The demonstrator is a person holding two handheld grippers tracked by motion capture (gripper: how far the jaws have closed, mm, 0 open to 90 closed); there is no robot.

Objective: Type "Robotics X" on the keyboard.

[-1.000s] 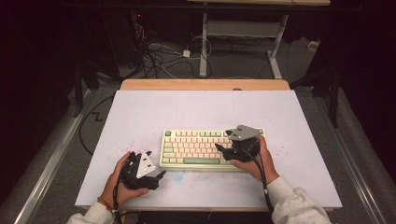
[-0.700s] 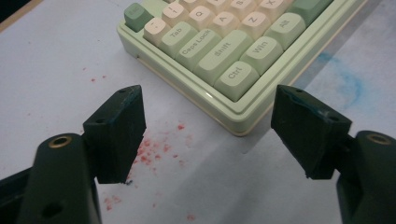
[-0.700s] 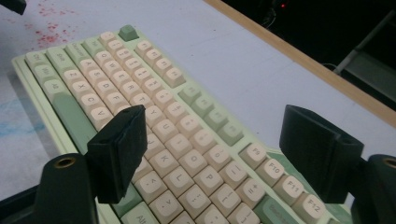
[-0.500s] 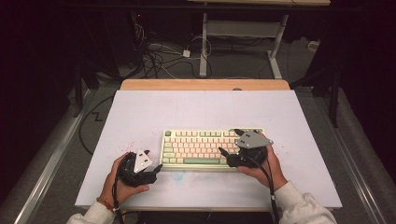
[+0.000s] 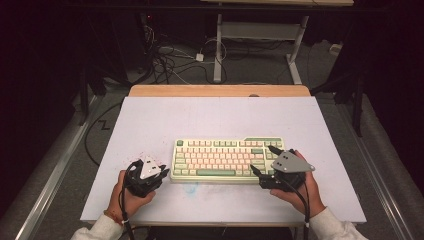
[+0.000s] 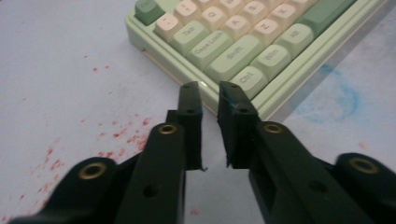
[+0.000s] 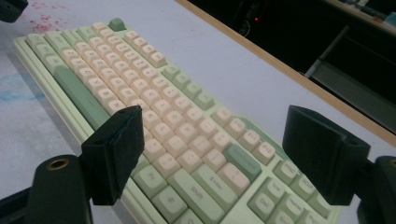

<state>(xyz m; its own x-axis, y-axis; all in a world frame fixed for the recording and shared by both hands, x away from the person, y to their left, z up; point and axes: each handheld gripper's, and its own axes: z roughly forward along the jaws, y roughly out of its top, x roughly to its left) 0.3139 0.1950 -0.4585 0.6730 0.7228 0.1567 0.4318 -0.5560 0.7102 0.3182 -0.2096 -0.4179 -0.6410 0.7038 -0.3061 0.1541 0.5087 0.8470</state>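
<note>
A pale green keyboard (image 5: 225,157) with cream and green keys lies flat on the white table, near the front. My left gripper (image 5: 164,173) rests on the table just off the keyboard's left front corner. In the left gripper view, the left gripper (image 6: 208,91) points at the keyboard (image 6: 233,42) by its Ctrl key, jaws drawn together to a slim gap with nothing between them. My right gripper (image 5: 264,159) is at the keyboard's right end. Its jaws stand wide open in the right gripper view, where the right gripper (image 7: 217,126) hovers above the right-hand keys of the keyboard (image 7: 140,79).
Red specks (image 6: 116,133) dot the table (image 5: 215,117) around the left gripper, and a blue smudge (image 6: 341,95) lies before the keyboard. A wooden strip (image 5: 220,90) edges the table's far side. Cables (image 5: 175,62) and a desk frame (image 5: 260,35) stand on the floor beyond.
My right gripper has shifted right and back toward the table's near edge, from over the keys to the keyboard's right end. The left gripper has barely moved.
</note>
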